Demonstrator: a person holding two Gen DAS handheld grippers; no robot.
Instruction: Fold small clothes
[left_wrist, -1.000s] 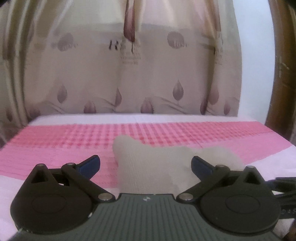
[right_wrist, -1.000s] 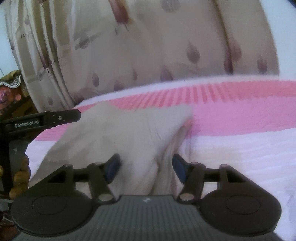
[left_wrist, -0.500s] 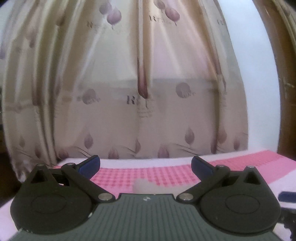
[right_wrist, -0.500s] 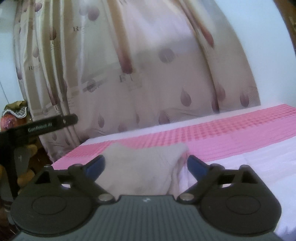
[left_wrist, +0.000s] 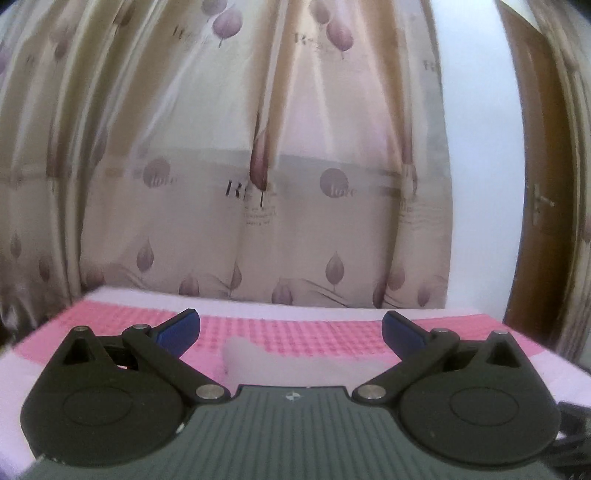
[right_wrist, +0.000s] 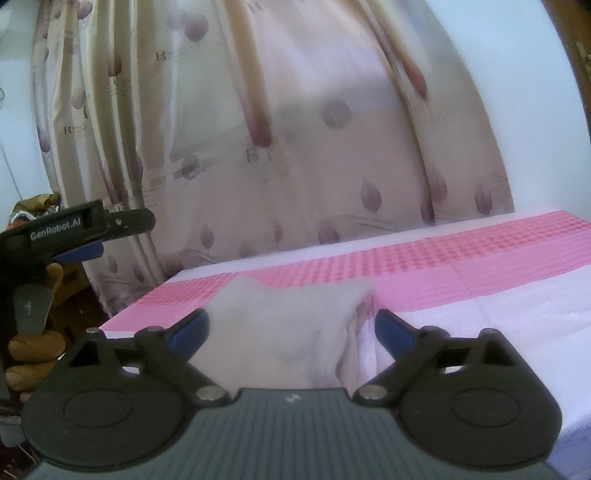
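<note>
Beige knitted cloth (right_wrist: 295, 332), a small garment of soft pale fabric, is seen lying on the pink-and-white checked bedspread (right_wrist: 480, 266), close to the bed's near left corner as the right wrist view shows it. It lies straight ahead of and below the right gripper (right_wrist: 291, 328), whose blue-tipped jaws have just been opening and now stand wide; the cloth is framed between them in the picture but is not pressed by either pad. In the left wrist view the same cloth (left_wrist: 295, 363) is seen as a low band running across the frame from left to right, so its long axis is judged to lie crosswise to both grippers. The left gripper (left_wrist: 290, 328) is likewise held wide with nothing between its pads. The cloth appears larger and nearer in the right view, so the right hand is judged the closer one for the next pinch. The left gripper is also visible at the left edge of the right view (right_wrist: 79, 230), gripped by a gloved hand (right_wrist: 33, 347).

The near edge of the cloth is hidden behind the gripper bodies in both views. How many layers are already folded cannot be told, and the cloth's outline is blurred. The patterned beige curtain (left_wrist: 258, 166) fills the background.
</note>
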